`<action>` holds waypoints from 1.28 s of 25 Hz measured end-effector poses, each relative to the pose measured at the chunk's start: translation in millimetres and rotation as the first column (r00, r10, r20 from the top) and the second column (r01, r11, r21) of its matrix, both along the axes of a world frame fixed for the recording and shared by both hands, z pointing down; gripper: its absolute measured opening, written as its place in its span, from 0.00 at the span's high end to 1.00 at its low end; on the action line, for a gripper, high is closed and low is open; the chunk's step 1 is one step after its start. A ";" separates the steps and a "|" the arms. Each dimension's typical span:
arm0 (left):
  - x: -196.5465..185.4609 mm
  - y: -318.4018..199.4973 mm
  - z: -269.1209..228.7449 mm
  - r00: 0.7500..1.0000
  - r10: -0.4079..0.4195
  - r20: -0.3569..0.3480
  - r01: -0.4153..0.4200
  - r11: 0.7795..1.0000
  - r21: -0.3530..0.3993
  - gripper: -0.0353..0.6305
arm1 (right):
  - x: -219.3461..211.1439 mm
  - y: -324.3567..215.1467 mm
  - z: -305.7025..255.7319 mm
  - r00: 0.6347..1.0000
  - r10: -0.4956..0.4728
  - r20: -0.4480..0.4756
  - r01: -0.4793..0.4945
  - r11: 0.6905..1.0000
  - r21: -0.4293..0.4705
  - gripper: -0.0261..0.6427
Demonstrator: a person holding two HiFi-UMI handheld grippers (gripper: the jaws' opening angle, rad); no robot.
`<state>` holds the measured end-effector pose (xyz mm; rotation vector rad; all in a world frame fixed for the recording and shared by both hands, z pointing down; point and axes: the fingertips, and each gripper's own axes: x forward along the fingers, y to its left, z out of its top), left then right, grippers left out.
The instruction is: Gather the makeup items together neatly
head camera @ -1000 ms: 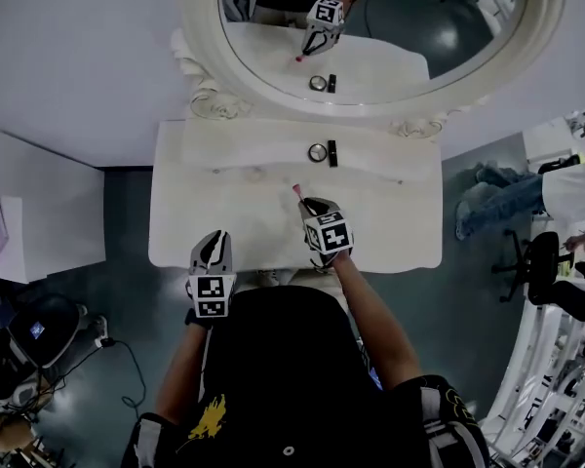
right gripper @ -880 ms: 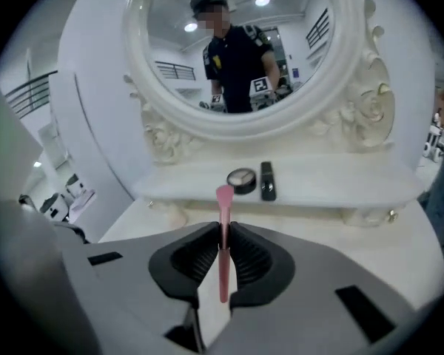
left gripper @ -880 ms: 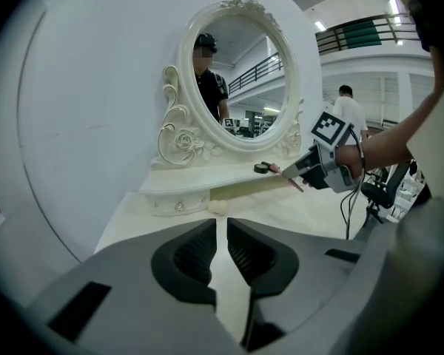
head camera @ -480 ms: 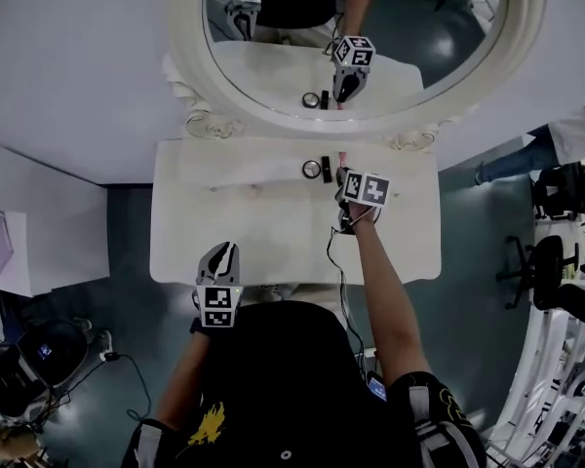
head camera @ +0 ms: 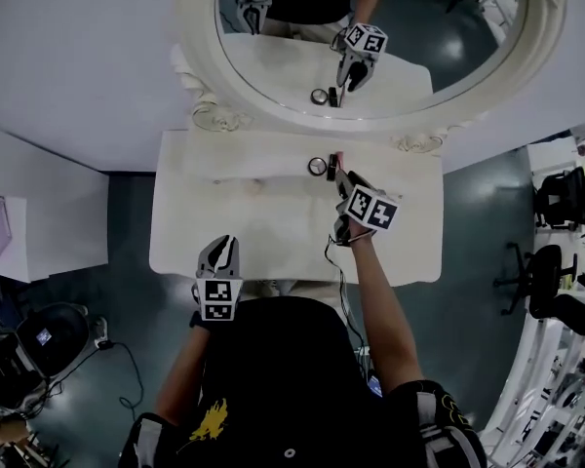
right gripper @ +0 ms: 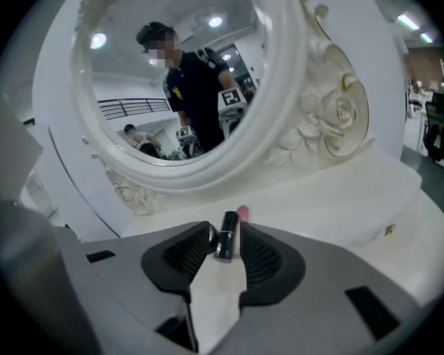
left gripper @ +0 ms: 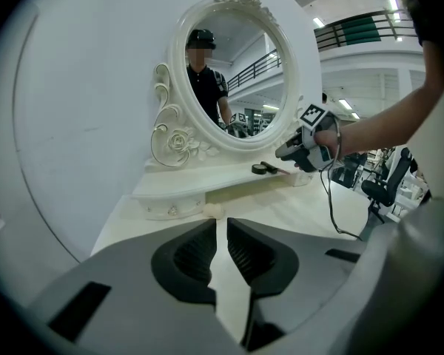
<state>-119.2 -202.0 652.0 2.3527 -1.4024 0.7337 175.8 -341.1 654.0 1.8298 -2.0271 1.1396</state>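
Observation:
On the dressing table's raised shelf [head camera: 263, 152] a round black compact [head camera: 317, 166], a black tube [head camera: 331, 162] and a pink-tipped item [head camera: 338, 156] lie side by side. My right gripper [head camera: 339, 176] hovers just before them. Its jaws have just been opening, and nothing is pressed between the pads. In the right gripper view the black tube [right gripper: 226, 235] shows through the gap of the right gripper [right gripper: 223, 231], and the pink item [right gripper: 243, 213] rests beyond the tip. My left gripper [head camera: 219, 247] stays at the table's front edge. The left gripper [left gripper: 222, 224] is shut and empty.
The big oval mirror [head camera: 370, 27] in a carved white frame stands behind the shelf. A small white lump [left gripper: 213, 210] lies on the tabletop below the shelf. A cable [head camera: 336, 252] hangs from my right gripper across the table. Chairs and stands crowd the floor at right.
My right gripper carried the pink-tipped item from mid-table up to the shelf beside the black tube, then drew back slightly with its jaws parted. The left gripper stayed put.

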 end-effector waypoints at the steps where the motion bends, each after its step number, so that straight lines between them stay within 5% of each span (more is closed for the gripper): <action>1: -0.7 1.1 0.7 1.000 -0.002 -0.003 0.002 1.000 -0.001 0.86 | -19.7 9.9 -8.3 0.999 -0.027 -0.033 0.028 0.999 0.043 0.74; 4: -8.2 7.4 -0.2 1.000 -0.022 -0.005 0.022 1.000 -0.005 0.86 | -118.9 43.8 3.5 0.957 -0.265 -0.121 0.274 0.960 0.064 0.75; 7: -23.1 17.9 -4.7 0.998 -0.057 0.003 0.057 0.998 -0.006 0.86 | -198.2 51.8 53.9 0.832 -0.498 -0.243 0.503 0.863 -0.047 0.75; 10: -46.2 33.9 -8.5 0.993 -0.116 0.017 0.116 0.993 -0.006 0.86 | -231.5 26.0 83.9 0.738 -0.575 -0.352 0.577 0.809 -0.112 0.75; 13: -71.8 48.0 -9.4 0.982 -0.189 0.028 0.189 0.982 -0.011 0.86 | -238.9 4.0 106.9 0.697 -0.596 -0.398 0.575 0.797 -0.186 0.76; 17: -90.6 61.0 0.1 0.969 -0.245 0.021 0.246 0.969 -0.038 0.86 | -230.5 8.4 116.1 0.728 -0.587 -0.354 0.549 0.809 -0.213 0.85; 25: -78.4 51.1 -1.2 0.983 -0.182 0.018 0.182 0.983 -0.024 0.86 | -214.6 27.9 127.5 0.728 -0.609 -0.315 0.554 0.793 -0.253 0.91; 32: -68.6 48.9 0.6 0.990 -0.142 0.014 0.143 0.989 -0.027 0.86 | -193.3 24.6 60.8 0.877 -0.388 -0.283 0.404 0.915 -0.001 0.92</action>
